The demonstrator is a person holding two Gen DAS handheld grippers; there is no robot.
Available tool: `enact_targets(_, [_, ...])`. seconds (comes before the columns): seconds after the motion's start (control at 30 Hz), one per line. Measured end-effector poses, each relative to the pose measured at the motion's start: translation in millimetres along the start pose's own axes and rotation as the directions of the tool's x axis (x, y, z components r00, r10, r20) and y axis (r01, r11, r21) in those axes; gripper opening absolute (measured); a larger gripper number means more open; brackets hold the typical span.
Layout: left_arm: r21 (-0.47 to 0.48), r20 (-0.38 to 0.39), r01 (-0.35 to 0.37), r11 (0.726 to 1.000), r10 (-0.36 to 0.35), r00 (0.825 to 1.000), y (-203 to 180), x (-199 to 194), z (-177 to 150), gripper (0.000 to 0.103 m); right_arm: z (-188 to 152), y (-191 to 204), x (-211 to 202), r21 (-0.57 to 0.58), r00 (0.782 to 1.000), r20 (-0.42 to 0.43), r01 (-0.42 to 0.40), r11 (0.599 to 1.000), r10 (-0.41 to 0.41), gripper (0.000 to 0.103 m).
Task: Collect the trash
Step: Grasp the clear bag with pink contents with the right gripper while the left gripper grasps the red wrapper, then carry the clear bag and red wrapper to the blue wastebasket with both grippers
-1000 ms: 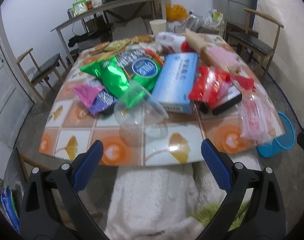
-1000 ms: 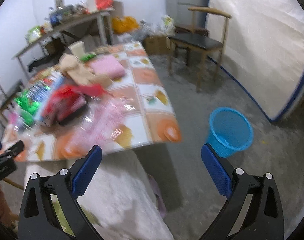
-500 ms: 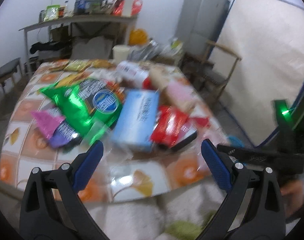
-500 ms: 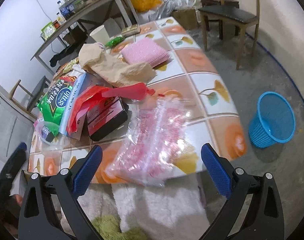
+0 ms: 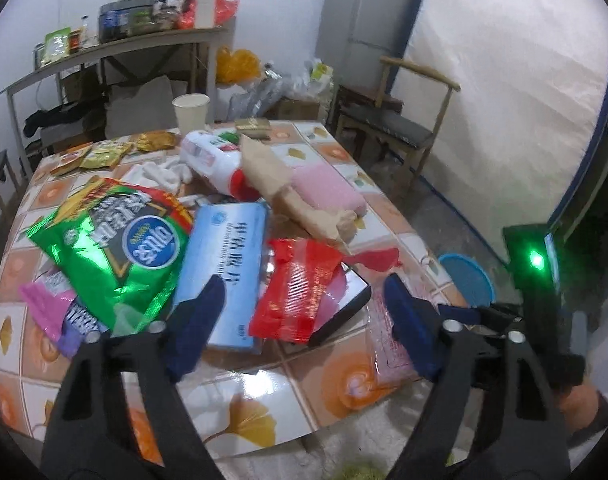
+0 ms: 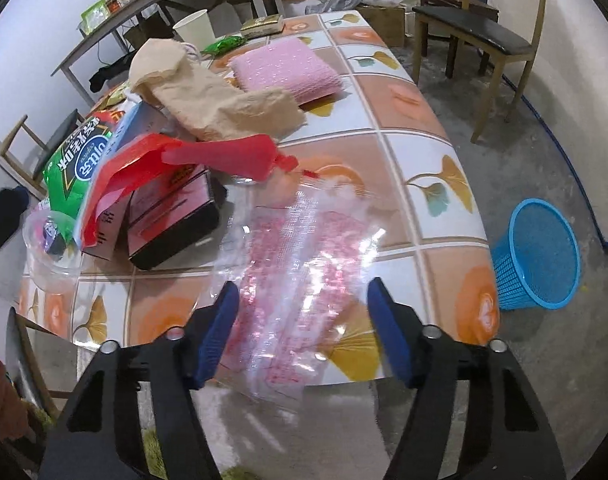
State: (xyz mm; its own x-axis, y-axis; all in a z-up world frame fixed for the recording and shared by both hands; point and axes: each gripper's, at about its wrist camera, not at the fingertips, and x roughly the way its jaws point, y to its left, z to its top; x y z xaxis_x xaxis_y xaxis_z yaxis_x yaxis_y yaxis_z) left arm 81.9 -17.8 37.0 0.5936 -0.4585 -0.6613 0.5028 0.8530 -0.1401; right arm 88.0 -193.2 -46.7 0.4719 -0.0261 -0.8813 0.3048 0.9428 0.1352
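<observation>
Trash covers a tiled table (image 5: 256, 412): a green snack bag (image 5: 116, 248), a light blue box (image 5: 228, 264), a red wrapper (image 5: 300, 292) on a black box, a brown paper bag (image 6: 212, 100), a pink pack (image 6: 288, 68). A clear pink-printed plastic bag (image 6: 300, 264) overhangs the table's near edge. My right gripper (image 6: 304, 332) is open, its fingers on either side of that bag's near end. My left gripper (image 5: 304, 320) is open above the red wrapper and blue box. A blue mesh bin (image 6: 536, 256) stands on the floor to the right.
A clear plastic cup (image 6: 52, 248) lies at the table's left edge. A paper cup (image 5: 191, 112) stands at the far end. Wooden chairs (image 6: 480, 36) stand to the right, a cluttered shelf table (image 5: 116, 48) behind. A white fluffy cover (image 5: 364, 448) lies below the near edge.
Both grippers have moved forward over the table. The right one has closed in on the clear pink bag and its jaws have narrowed. The left one has advanced over the blue box and red wrapper.
</observation>
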Motion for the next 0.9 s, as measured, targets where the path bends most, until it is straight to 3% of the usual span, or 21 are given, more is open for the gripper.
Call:
enact_targets(0.17, [0.086, -0.115, -0.04, 0.996, 0.049, 0.992, -13.1, 32.4, -0.8, 0.055, 0.7, -13.9, -2.7, 0.007, 1.0, 0.005, -0.016, 1.0, 0.016, 0.041])
enact_targets(0.33, [0.16, -0.157, -0.104, 0.982, 0.129, 0.979, -22.2, 51.8, -2.2, 0.046, 1.6, -24.8, -3.2, 0.015, 0.999, 0.012, -0.042, 0.999, 0.042, 0.032])
enact_targets(0.47, [0.233, -0.153, -0.171, 0.957, 0.21, 0.966, -27.0, 61.2, -2.2, 0.033, 1.9, -31.4, -3.8, 0.028, 0.997, 0.015, -0.072, 0.997, 0.071, 0.025])
enact_targets(0.57, [0.262, -0.154, -0.181, 0.948, 0.226, 0.962, -30.4, 63.7, -2.6, 0.019, 2.8, -38.5, -3.9, 0.057, 0.994, 0.014, -0.107, 0.993, 0.107, 0.021])
enact_targets(0.8, [0.301, -0.099, -0.226, 0.926, 0.266, 0.959, -42.2, 52.1, 1.3, 0.001, -0.4, -49.7, -5.1, 0.102, 0.983, 0.021, -0.182, 0.978, 0.181, 0.01])
enact_targets(0.9, [0.304, -0.074, -0.241, 0.922, 0.275, 0.958, -46.3, 41.1, 3.5, 0.0, -1.2, -53.5, -8.0, 0.113, 0.977, 0.036, -0.212, 0.971, 0.21, 0.008])
